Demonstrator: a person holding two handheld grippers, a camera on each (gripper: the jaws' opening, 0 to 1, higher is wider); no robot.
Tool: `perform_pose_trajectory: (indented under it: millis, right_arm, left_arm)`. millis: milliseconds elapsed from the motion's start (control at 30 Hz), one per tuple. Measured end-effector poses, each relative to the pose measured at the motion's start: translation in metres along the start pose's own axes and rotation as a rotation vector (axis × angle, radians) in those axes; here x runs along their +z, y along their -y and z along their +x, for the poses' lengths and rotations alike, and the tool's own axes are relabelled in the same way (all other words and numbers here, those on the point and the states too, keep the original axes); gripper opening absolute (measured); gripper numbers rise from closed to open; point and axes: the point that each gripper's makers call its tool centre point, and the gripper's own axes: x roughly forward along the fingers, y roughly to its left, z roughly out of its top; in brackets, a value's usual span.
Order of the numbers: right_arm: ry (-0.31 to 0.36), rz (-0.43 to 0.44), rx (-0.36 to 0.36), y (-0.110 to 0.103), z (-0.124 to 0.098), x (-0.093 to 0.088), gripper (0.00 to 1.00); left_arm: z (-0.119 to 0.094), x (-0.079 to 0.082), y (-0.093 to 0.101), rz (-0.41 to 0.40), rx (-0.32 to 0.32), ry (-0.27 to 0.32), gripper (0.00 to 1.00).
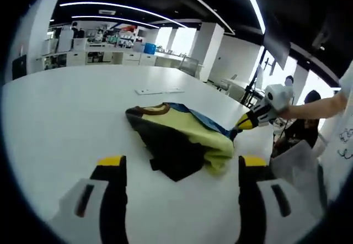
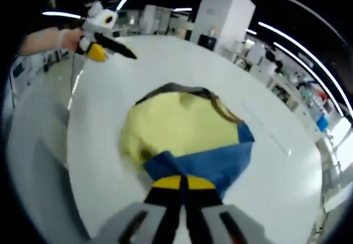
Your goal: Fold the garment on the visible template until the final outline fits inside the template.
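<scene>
From here I see an evenly lit room: long ceiling light strips point(image 1: 118, 6) glow overhead and daylight pours through far windows point(image 1: 176, 40), blown out to white. The white counter point(image 1: 66, 117) reflects this softly, with only a faint shadow under the garment point(image 1: 179, 139). Fisheye bending curves the light strips and counter edge in both views. In the right gripper view the garment looks smeared and soft, and the near hand-held gripper point(image 2: 183, 184) is blurred.
</scene>
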Motion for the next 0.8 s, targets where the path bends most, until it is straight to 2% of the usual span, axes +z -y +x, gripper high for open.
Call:
perform_pose_trajectory:
  millis: [100,333,567,800]
  right_arm:
    - [0.005,0.038,-0.024,0.019,0.004,0.006,0.0]
    - [0.003,0.139,-0.044,0.043,0.026,0.005,0.0]
    - [-0.027,0.152,-0.044,0.049,0.048,0.004,0.0]
    - [-0.06,0.153,-0.033,0.051,0.064,-0.006,0.0]
  left_arm:
    - [0.0,0.0,0.0,0.003,-0.003,-0.001,0.8]
    - [0.001,0.003,-0.004,-0.005,0.002,0.002,0.8]
    - [0.001,0.001,-0.008,-0.011,0.011,-0.006,0.8]
    - [0.001,0.002,-0.01,-0.011,0.018,-0.01,0.8]
